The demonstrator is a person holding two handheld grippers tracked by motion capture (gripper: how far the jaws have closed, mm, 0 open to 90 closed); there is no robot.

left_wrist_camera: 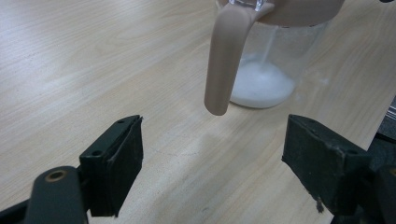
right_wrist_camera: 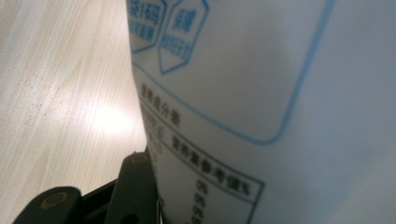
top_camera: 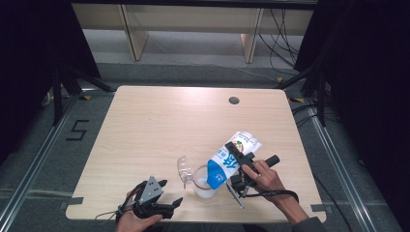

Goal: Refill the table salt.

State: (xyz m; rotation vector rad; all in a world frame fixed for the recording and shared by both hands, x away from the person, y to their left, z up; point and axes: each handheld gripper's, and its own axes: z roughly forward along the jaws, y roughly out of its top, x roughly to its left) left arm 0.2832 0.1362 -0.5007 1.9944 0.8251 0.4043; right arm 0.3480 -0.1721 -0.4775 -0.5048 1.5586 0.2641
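My right gripper [top_camera: 238,166] is clamped around a white and blue milk carton [top_camera: 231,159], low and right of centre in the high view. The carton is tipped over, its blue end pointing down and left over the mouth of a clear jug [top_camera: 203,183], its other end raised toward the upper right. My right hand [top_camera: 263,176] grips the handle just right of the carton, the forearm entering from the bottom right corner. In the right gripper view the carton's white side [right_wrist_camera: 280,93], printed with blue outlines and small dark text, takes up most of the frame from centre to right; one black jaw rises at the bottom left and lies flat against the carton's wall, with pale wooden table [right_wrist_camera: 60,93] on the left. The jaws stand part-way closed, pressed on the carton.

My left gripper [top_camera: 169,193] rests near the bottom edge of the high view, left of the jug, with my left hand [top_camera: 133,220] beneath it. Its jaws stand wide apart with nothing between them. In the left gripper view the two black pads [left_wrist_camera: 119,156] sit at the lower left and lower right, bare table [left_wrist_camera: 93,70] between them. Beyond them, at the upper centre, stands the jug [left_wrist_camera: 275,60], clear-walled with a beige rim and a beige handle [left_wrist_camera: 224,60] hanging down its near side. A thin white stream falls inside it, and a shallow layer of white milk [left_wrist_camera: 261,86] lies on its bottom.

In the high view a clear lid [top_camera: 184,166] lies on the table just left of the jug.
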